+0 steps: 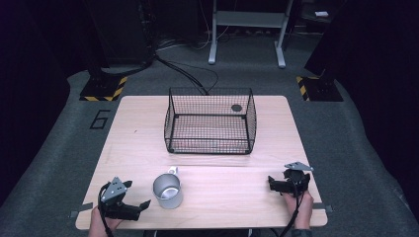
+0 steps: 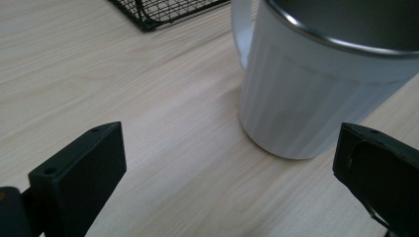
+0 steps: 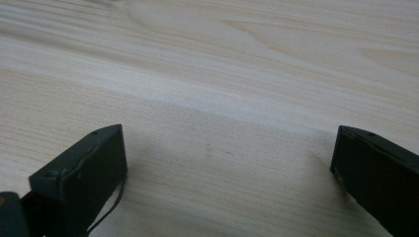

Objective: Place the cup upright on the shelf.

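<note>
A white ribbed mug (image 1: 167, 191) with a metal-lined inside stands upright near the table's front edge, its handle (image 1: 173, 171) turned toward the far side. My left gripper (image 1: 137, 194) lies just left of it, open, jaws aimed at the mug. In the left gripper view the mug (image 2: 316, 94) rises at the upper right, just beyond my left gripper (image 2: 230, 136), and nothing sits between the jaws. My right gripper (image 1: 271, 183) rests at the front right of the table, pointing left. Seen in its own view, my right gripper (image 3: 227, 133) is open over bare wood.
A black wire basket (image 1: 210, 148) stands at the table's middle back, with a small dark round spot (image 1: 236, 107) at its back right. Its corner (image 2: 158, 10) shows beyond the mug. The wooden table (image 1: 138, 143) has bare room on both sides of the basket.
</note>
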